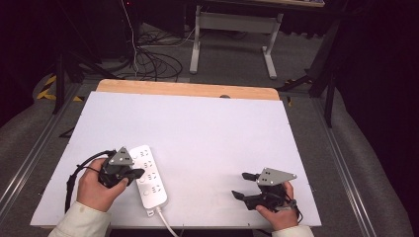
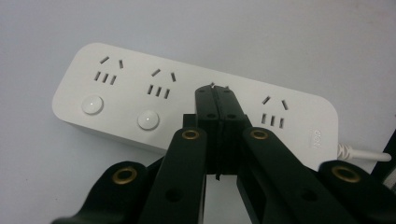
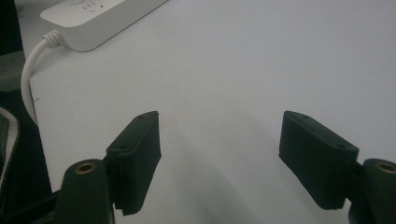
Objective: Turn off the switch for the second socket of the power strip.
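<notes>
White desk [image 1: 197, 138] in a dark room with cables on the grey floor, a power strip and two hand-held tools on it.

The desk's white top has a wooden far edge. The white power strip [image 1: 149, 175] lies near the front left, its cord [image 1: 165, 224] running off the near edge; small grey lettering by the cord end is too faint to read. The left tool [image 2: 215, 88] is clenched with nothing between its jaws, tips over the strip's face between the sockets. The right tool [image 3: 219, 154] is released, jaws wide over bare desk, well apart from the strip.
</notes>
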A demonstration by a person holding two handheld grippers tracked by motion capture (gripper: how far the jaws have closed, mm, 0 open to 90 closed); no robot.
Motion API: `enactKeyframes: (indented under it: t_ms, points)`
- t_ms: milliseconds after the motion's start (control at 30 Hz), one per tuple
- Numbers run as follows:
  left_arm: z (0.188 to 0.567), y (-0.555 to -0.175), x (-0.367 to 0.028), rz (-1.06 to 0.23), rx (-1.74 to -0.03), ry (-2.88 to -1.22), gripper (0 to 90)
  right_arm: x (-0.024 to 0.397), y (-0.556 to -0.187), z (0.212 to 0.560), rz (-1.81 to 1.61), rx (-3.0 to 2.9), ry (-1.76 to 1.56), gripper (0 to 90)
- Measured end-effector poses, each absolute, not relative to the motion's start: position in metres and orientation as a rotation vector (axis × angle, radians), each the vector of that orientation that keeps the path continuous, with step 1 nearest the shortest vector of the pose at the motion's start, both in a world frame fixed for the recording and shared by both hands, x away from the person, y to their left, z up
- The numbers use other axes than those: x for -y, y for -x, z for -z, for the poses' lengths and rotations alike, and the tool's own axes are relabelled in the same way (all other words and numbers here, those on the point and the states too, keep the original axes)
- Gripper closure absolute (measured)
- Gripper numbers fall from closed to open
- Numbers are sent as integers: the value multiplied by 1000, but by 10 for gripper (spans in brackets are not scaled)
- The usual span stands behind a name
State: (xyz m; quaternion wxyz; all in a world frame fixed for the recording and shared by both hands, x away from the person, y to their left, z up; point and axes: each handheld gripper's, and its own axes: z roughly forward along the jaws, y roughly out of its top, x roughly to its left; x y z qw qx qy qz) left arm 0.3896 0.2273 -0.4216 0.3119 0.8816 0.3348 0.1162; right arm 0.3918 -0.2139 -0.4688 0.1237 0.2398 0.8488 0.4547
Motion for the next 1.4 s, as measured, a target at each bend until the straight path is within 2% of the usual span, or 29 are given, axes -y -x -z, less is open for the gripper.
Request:
enactKeyframes:
  t_ms: [133,167,200,233,500,567,633,833,1067,1267,1400]
  points:
    - [420,-389,-228,-277,-880,-2302,877,214,-392,469,-1326,-2475,-699,298]
    - [420,-389,-228,-277,-880,-2302,778,214,-392,469,-1326,-2475,-699,298]
    - [420,-388,-228,-266,-886,-2291,778,214,-392,469,-1326,-2475,-700,298]
    - [419,-387,-227,-266,-879,-2279,713,214,-392,469,-1327,-2474,-699,298]
    - [414,-384,-226,-357,-862,-2205,424,215,-391,469,-1329,-2472,-704,298]
    - [414,-384,-226,-363,-867,-2200,401,215,-391,469,-1330,-2472,-703,298]
    - [411,-382,-227,-389,-861,-2178,334,215,-392,469,-1330,-2472,-705,298]
    - [408,-379,-231,-451,-837,-2115,211,215,-392,469,-1333,-2470,-707,298]
    - [409,-376,-235,-459,-806,-2071,142,215,-391,469,-1338,-2472,-706,298]
    - [410,-372,-247,-455,-760,-1974,119,215,-392,469,-1337,-2473,-703,298]
    - [410,-370,-252,-457,-744,-1966,108,215,-391,469,-1337,-2472,-702,298]
